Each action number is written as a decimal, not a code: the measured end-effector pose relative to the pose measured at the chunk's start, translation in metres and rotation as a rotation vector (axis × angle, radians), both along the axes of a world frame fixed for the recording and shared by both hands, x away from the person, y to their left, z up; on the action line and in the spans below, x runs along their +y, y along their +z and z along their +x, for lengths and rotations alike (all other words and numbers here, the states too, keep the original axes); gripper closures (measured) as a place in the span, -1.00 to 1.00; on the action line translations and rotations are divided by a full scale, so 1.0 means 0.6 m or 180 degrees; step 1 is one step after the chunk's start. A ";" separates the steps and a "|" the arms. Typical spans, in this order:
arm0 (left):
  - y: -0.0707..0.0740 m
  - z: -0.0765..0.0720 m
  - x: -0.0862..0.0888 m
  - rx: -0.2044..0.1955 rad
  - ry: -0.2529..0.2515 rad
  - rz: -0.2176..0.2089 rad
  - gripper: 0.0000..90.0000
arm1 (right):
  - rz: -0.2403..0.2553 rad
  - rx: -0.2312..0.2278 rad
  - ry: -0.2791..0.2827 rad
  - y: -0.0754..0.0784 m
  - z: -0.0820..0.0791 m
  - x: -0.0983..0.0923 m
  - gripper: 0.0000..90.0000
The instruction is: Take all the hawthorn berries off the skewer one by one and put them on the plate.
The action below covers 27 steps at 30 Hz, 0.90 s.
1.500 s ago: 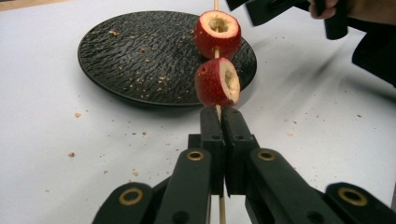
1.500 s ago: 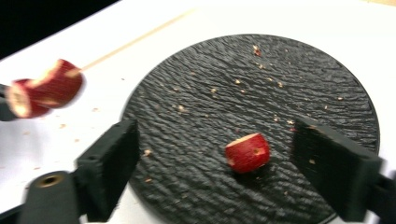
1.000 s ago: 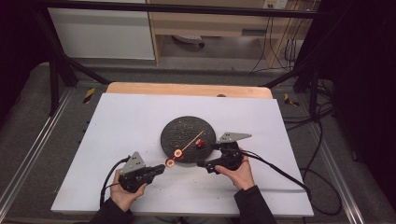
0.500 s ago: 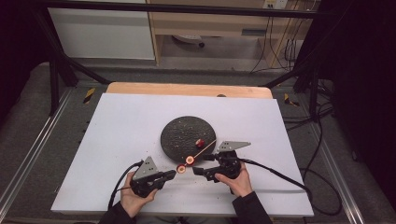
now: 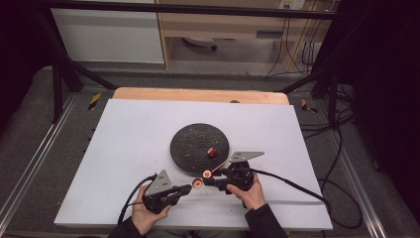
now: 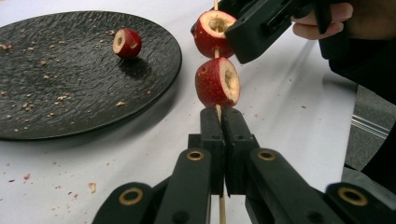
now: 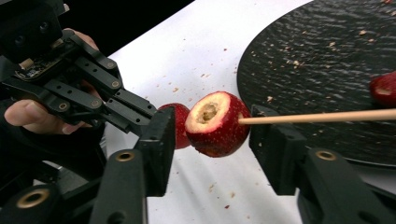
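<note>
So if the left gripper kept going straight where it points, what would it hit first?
Likely the lower fruit piece on the skewer that the left gripper pinches, then the right gripper just beyond.

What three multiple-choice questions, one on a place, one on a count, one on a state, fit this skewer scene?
1. Where lies the loose fruit? A) on the black plate B) in a bowl C) in a cup
2. How many fruits sit on the skewer? A) one B) two C) four
3. The left gripper is: A) wide open B) shut on the skewer C) shut on the plate
Answers: A, it rests on the plate; B, two are threaded; B, its jaws pinch the stick.
</note>
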State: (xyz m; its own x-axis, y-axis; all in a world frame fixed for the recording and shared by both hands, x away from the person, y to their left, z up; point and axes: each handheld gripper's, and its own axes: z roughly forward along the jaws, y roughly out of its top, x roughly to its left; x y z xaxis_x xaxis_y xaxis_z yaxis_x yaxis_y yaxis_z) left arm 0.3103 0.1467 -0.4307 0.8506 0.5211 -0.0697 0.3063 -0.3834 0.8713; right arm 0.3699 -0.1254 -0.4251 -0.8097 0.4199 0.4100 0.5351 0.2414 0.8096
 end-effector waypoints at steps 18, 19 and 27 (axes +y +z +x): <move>0.003 -0.002 0.008 -0.0036 -0.0026 -0.0030 0.96 | 0.0123 0.0022 -0.0172 0.014 0.009 -0.028 0.34; 0.004 -0.002 0.010 -0.0036 -0.0025 -0.0034 0.96 | 0.0132 0.0013 -0.0188 0.017 0.010 -0.032 0.34; 0.007 0.000 0.021 -0.0049 0.0017 -0.0064 0.96 | 0.0148 -0.0008 -0.0351 0.041 0.033 -0.054 0.35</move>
State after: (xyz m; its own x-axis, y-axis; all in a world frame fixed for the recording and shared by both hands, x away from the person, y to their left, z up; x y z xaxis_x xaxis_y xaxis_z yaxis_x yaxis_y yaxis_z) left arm 0.3103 0.1595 -0.4263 0.8488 0.5244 -0.0672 0.2949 -0.3642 0.8834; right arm 0.3899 -0.1580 -0.4006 -0.7607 0.4871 0.4290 0.5541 0.1433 0.8200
